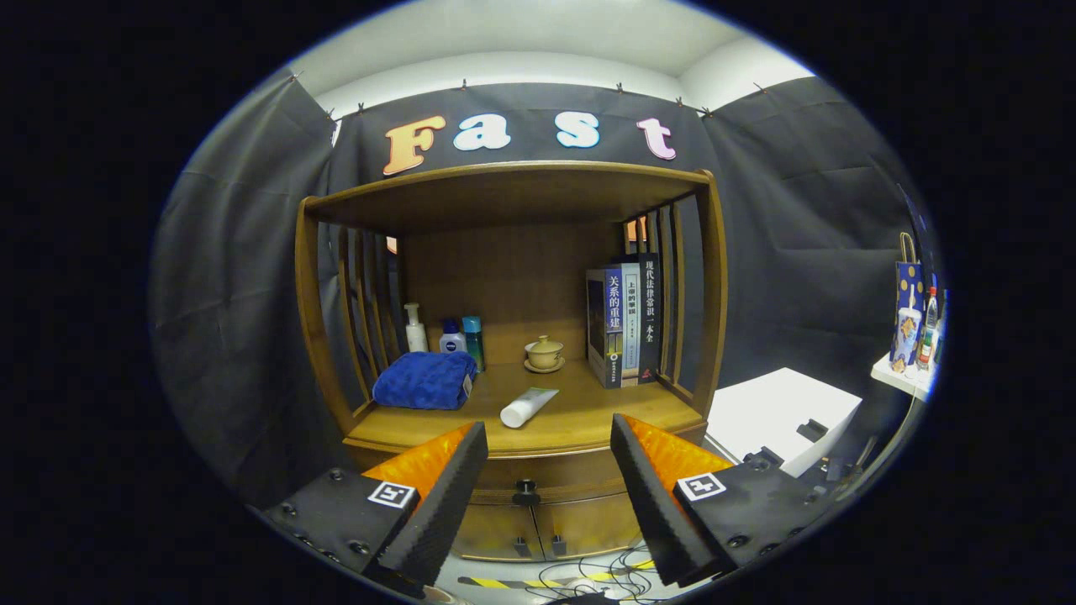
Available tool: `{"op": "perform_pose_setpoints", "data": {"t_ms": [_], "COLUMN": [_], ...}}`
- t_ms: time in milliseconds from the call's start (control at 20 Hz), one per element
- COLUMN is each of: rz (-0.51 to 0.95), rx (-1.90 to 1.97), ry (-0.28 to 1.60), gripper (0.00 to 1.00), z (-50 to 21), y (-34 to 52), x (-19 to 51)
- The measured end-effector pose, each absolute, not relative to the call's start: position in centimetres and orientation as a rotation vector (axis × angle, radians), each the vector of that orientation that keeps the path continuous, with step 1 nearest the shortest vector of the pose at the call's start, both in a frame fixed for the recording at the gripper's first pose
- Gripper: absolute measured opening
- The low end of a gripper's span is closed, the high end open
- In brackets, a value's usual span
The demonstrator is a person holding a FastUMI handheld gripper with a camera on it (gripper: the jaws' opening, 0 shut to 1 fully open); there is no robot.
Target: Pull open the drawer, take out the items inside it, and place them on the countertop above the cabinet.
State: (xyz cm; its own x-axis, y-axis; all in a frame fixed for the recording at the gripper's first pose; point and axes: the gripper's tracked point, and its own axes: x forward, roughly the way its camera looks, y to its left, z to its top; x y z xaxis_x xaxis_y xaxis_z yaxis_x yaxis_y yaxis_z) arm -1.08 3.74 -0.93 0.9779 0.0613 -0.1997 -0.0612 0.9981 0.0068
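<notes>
dark cloth backs a wooden cabinet (pixel 513 336) whose drawer (pixel 538 487) sits shut, its knob (pixel 526 487) at twelve o'clock between the fingers of the hand-held gripper (pixel 546 496), spread wide and empty as if lined up on it.

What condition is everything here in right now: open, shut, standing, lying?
drawer: shut, knob between the fingers
gripper: open, holding nothing
cabinet doors: shut
white tube: lying on the countertop
blue towel: folded
lidded cup: lid on
books: upright
bottles: standing
</notes>
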Motion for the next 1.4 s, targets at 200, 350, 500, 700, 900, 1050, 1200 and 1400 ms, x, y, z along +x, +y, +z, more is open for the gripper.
{"op": "perform_pose_setpoints", "data": {"t_ms": [200, 350, 500, 700, 900, 1050, 1200, 1400], "rz": [0.046, 0.038, 0.036, 0.036, 0.040, 0.037, 0.039, 0.045], "rx": [0.005, 0.011, 0.017, 0.015, 0.006, -0.007, -0.010, -0.005], "ry": [0.194, 0.194, 0.196, 0.192, 0.184, 0.170, 0.160, 0.167], "gripper": [0.97, 0.97, 0.97, 0.97, 0.97, 0.97, 0.97, 0.97], "z": [-0.78, -0.82, -0.89, -0.88, -0.69, -0.37, -0.14, -0.37], "y": [3.16, 2.75, 2.67, 2.80, 3.05, 3.08, 3.25, 3.41], "x": [-1.05, -1.13, -1.22, -1.19, -1.35, -1.45, -1.42, -1.41]}}
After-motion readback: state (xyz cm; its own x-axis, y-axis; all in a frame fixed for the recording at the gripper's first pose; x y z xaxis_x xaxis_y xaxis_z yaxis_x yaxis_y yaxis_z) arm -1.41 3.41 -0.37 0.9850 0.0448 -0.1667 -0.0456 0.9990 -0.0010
